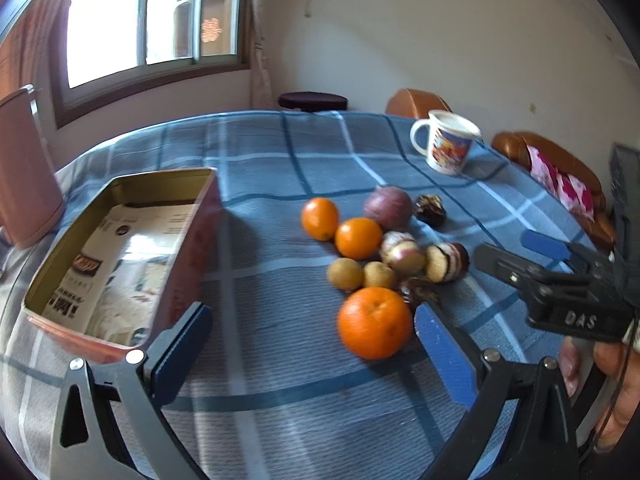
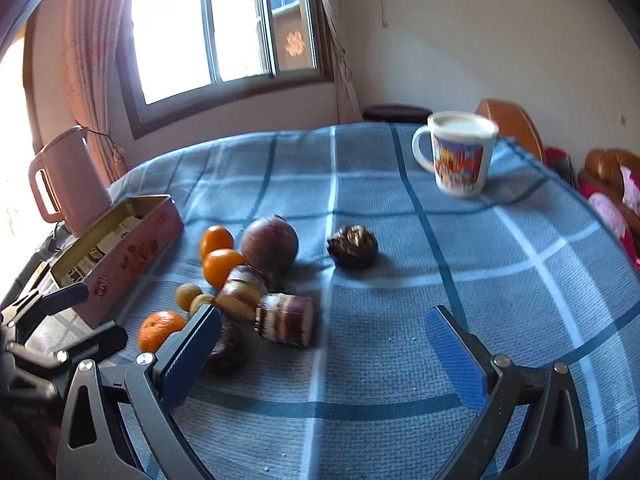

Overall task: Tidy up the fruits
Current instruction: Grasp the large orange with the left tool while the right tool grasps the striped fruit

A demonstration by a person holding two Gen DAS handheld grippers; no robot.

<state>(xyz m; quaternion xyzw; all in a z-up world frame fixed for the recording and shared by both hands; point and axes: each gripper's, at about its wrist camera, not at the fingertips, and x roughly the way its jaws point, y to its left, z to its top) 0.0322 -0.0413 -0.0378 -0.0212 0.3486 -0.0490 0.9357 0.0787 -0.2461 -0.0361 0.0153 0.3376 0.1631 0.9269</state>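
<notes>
Left gripper spread, empty, near big orange. Right gripper spread, empty. Fruit heaped beside tin. Risk: round orange could roll off when nudged.

Bright window, pink curtain, cream wall

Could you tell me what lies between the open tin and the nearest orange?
Only bare checked tablecloth separates the tin from the orange, per the left wrist view.
</notes>
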